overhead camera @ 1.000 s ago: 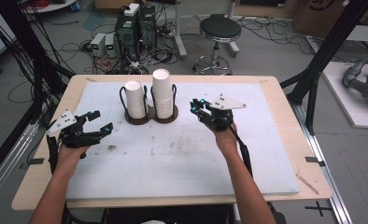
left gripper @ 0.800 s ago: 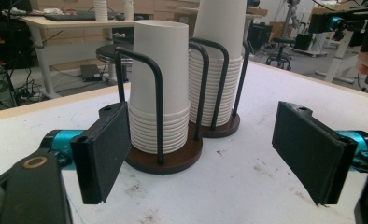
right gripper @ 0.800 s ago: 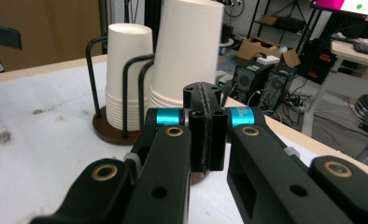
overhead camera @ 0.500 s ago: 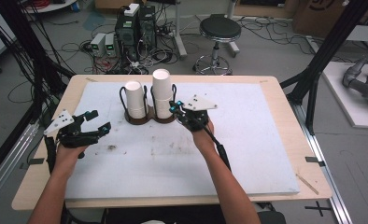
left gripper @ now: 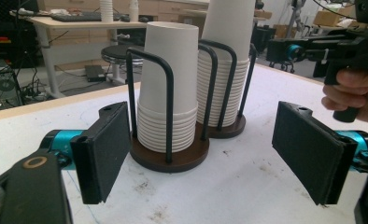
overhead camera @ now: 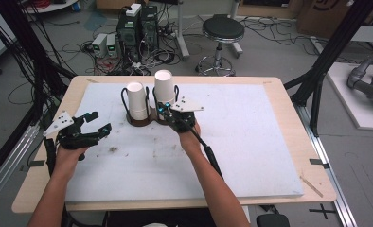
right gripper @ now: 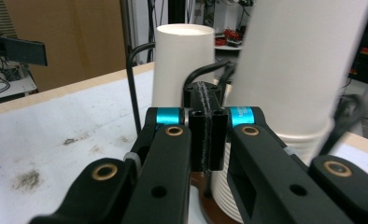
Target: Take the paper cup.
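Observation:
Two stacks of upside-down white paper cups stand in black wire holders on brown round bases at the back of the white mat: the shorter left stack [overhead camera: 136,100] and the taller right stack [overhead camera: 164,85]. My right gripper [overhead camera: 162,109] is shut with nothing in it, and its tips sit low against the front of the right holder. In the right gripper view its pads [right gripper: 209,135] press together between the left stack [right gripper: 184,60] and the right stack [right gripper: 299,65]. My left gripper [overhead camera: 99,121] rests open at the mat's left. It faces the nearer stack [left gripper: 168,88] from a distance, with its pads [left gripper: 102,149] wide apart.
The white mat [overhead camera: 251,142] lies on a wooden table [overhead camera: 293,198], with dirty smudges [overhead camera: 112,149] near its middle. Behind the table are a stool [overhead camera: 222,30], computer cases [overhead camera: 137,23] and cables on the floor. Black frame posts [overhead camera: 326,61] stand at both sides.
My right gripper has moved left across the mat and slightly down, from right of the holders to the front of the right one. The left gripper has stayed in place.

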`<state>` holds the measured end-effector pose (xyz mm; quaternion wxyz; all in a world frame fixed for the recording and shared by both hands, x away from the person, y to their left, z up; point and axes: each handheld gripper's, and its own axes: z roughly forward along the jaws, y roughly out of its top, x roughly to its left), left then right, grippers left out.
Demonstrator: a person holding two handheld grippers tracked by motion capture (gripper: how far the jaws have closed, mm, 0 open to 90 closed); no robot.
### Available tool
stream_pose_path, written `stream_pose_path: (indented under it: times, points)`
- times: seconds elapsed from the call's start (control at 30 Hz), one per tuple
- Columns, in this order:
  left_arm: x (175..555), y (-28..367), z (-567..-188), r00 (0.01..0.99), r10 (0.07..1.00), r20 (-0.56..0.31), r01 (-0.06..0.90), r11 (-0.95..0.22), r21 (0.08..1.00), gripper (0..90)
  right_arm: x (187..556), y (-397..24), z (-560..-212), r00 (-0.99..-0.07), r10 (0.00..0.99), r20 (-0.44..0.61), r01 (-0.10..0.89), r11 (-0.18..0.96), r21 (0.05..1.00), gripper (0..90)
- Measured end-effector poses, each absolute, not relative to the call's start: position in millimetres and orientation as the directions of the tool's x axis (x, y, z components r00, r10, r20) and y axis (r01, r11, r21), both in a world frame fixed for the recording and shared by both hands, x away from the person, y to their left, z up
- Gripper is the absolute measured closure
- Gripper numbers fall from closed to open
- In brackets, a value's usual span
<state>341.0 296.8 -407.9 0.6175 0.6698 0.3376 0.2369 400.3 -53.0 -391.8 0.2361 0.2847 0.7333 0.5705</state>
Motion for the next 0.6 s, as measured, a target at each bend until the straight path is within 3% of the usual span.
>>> stream_pose_path:
  times: [0.6]
  points:
    - [343, 298, -410, 0.659, 0.746, -0.103, 0.167, -0.012, 0.986, 19.5, 415, -6, -420, -0.753, 0.657, 0.024, 0.206, 0.202, 0.958, 90.0]
